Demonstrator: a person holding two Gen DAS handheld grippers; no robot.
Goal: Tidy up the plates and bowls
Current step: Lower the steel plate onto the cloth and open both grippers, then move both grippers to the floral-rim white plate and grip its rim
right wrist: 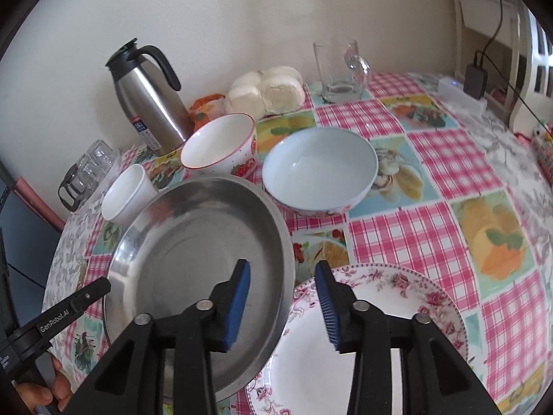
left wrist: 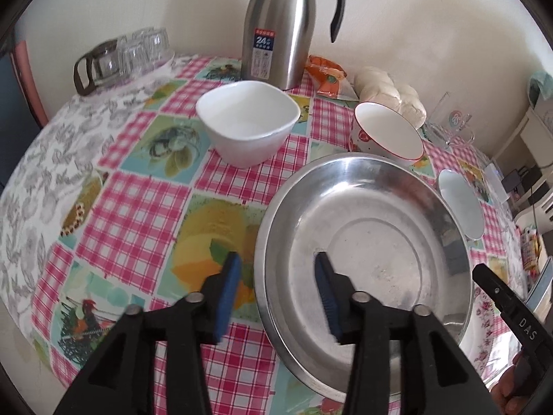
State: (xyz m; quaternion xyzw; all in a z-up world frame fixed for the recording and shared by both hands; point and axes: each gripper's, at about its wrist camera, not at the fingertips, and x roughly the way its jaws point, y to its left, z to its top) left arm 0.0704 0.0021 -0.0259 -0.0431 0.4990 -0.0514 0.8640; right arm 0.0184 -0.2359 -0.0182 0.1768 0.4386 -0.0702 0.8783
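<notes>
1. The left gripper [left wrist: 276, 294] stands partly open, its blue ribbed pads straddling the left rim of the wide, shallow stainless-steel dish [left wrist: 366, 252]; no pad presses on the metal.
2. The right gripper [right wrist: 283, 294] is likewise partly open, astride the dish's opposite rim, one pad over the steel and the other over the white floral-rimmed porcelain plate [right wrist: 363, 346]. Nothing is clamped.
3. The steel dish overlaps the edge of the floral plate; both sit at the near edge of the tabletop [left wrist: 145, 214], which is covered in a glossy pink-check oilcloth with fruit pictures.
4. Beyond the dish stand a squarish white bowl [left wrist: 247, 121], a round white bowl with a red rim and strawberry print [left wrist: 387, 131], and a smooth pale-blue round bowl [right wrist: 319, 169], all upright and apart from each other.
5. A brushed-steel thermos jug with a black handle [left wrist: 280, 31] stands by the wall.
6. Both grippers point steeply down at the tabletop; a hand [right wrist: 52, 390] shows on the left tool's handle.
</notes>
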